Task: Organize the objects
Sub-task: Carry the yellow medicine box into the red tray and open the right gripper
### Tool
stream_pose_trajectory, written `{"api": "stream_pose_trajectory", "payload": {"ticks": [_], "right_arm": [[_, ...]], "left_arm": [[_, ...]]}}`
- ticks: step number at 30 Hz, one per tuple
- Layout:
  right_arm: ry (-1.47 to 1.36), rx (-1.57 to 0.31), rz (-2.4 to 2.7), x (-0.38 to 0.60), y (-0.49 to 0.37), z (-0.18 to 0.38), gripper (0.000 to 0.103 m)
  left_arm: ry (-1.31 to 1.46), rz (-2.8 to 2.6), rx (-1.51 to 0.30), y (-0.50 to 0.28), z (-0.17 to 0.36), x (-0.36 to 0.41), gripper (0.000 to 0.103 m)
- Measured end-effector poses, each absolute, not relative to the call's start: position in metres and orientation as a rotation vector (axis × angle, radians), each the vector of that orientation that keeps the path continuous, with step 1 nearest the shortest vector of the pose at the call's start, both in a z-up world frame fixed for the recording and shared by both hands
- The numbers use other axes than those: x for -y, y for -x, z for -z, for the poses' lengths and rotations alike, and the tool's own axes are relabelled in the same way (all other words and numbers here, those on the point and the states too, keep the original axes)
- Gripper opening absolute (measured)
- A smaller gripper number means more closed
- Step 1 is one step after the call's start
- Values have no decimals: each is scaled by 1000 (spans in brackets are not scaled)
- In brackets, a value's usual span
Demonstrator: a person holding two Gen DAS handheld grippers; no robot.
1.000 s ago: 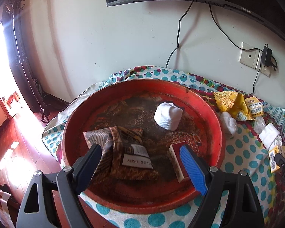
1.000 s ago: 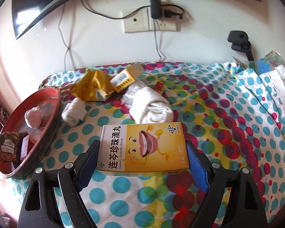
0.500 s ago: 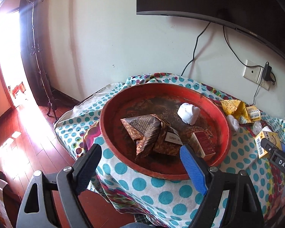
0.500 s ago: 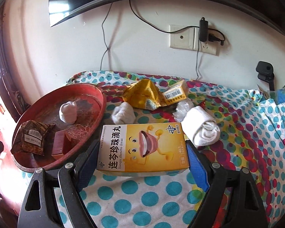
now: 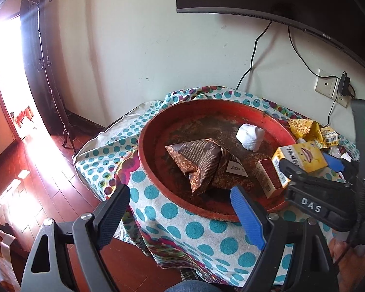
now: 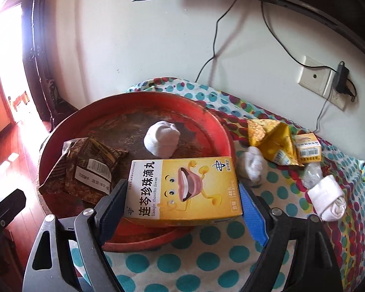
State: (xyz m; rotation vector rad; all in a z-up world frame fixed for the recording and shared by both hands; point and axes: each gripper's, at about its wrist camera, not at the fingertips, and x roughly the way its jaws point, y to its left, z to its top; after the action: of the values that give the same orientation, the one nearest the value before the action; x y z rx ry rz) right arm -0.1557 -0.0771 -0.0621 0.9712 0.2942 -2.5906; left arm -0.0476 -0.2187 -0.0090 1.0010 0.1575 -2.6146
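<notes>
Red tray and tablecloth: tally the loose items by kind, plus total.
Rolled white socks: 3 (one in the red tray at, two on the tablecloth at and)
Boxes: 3 (yellow box in the right gripper, small yellow box, red box)
Snack bags: 2 (brown, yellow)
Clear plastic wrapper: 1
Total: 9

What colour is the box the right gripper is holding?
Yellow, with a white panel; the box shows best in the right wrist view.
</notes>
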Motion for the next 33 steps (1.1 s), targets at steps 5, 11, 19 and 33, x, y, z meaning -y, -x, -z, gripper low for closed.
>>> {"api": "stream_pose_trajectory", "payload": {"ticks": [5, 11, 19, 33], "right_arm": [[-958, -320, 2549, 104, 164, 58, 84], [-949, -341, 2495, 141, 182, 51, 84], [-990, -305, 2449, 180, 203, 53, 84], [-1071, -321, 2492, 204, 230, 67, 85]], "left_arm": [[-964, 2621, -82, 43, -4, 217, 87], [-996, 2598, -76, 46, 2, 229, 87], [-1016, 2602, -120, 48, 7, 238, 87], [-1038, 2606, -176, 50, 16, 247, 87]]}}
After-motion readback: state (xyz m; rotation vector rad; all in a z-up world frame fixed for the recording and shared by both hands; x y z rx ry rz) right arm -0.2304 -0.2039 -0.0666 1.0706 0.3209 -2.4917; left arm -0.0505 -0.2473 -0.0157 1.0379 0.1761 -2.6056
